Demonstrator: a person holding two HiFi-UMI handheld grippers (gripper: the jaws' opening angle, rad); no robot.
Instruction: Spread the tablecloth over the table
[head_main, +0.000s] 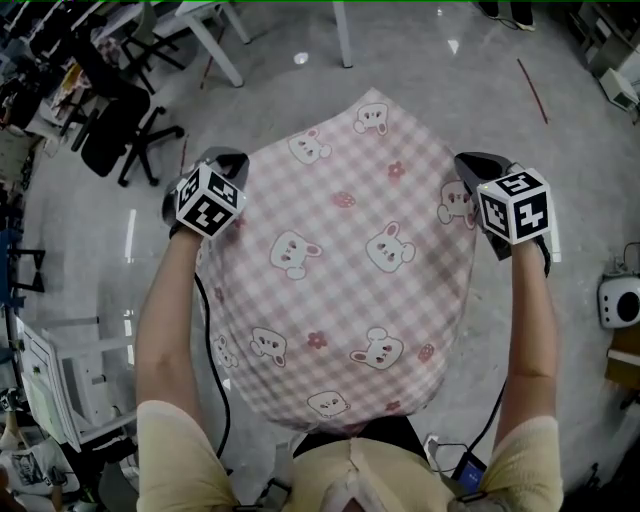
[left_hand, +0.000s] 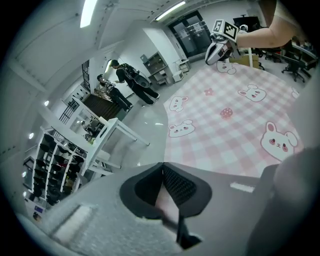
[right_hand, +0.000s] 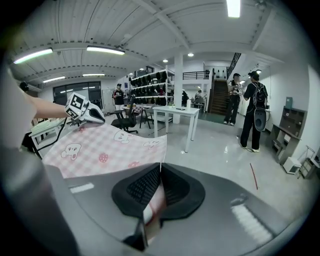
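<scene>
A pink checked tablecloth (head_main: 350, 260) printed with rabbits and strawberries hangs stretched in the air between my two grippers. My left gripper (head_main: 222, 168) is shut on its left edge, and the cloth (left_hand: 235, 125) runs away from the pinched jaws toward the other hand. My right gripper (head_main: 478, 170) is shut on the right edge, with the cloth (right_hand: 107, 147) spreading leftward from its jaws. The far corner of the cloth points away from me and the near part drapes toward my body. No table lies under the cloth in the head view.
Glossy grey floor (head_main: 420, 70) lies below. A black office chair (head_main: 115, 125) stands at the upper left and white table legs (head_main: 215, 45) beyond it. A white table (right_hand: 175, 117) and standing people (right_hand: 252, 107) are farther off. White shelving (head_main: 70, 375) sits at my left.
</scene>
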